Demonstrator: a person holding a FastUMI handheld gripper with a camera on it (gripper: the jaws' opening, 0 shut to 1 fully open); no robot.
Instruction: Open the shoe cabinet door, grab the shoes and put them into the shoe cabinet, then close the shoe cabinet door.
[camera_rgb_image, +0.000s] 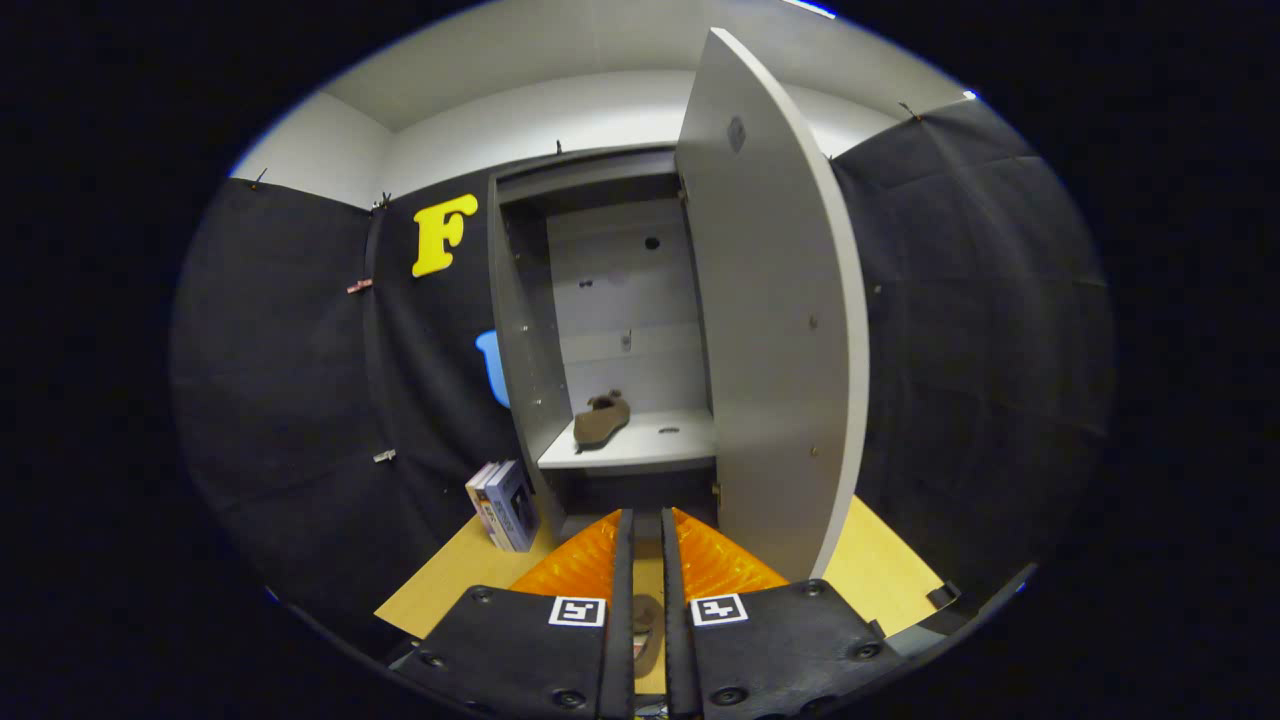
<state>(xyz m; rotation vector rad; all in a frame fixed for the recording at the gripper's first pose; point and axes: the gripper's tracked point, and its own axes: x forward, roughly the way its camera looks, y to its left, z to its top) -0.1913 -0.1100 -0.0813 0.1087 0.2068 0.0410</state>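
- My gripper (647, 540) has its fingers nearly together, just a thin gap, with a brown shoe (646, 630) showing in that gap below — can't tell if I'm actually pinching it.
- Shoe cabinet (520, 330) sits straight ahead, door (770, 330) swung open to the right.
- 1 brown shoe (601, 420) lies on the shelf (650, 445).
- Books (503, 505) lean beside the cabinet's left foot on the wooden floor (450, 590).

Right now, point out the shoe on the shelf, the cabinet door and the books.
shoe (601, 420): gripper view, on its sole.
door (765, 330): gripper view, middle of the open panel's inner face.
books (505, 505): gripper view, cover of the nearest one.
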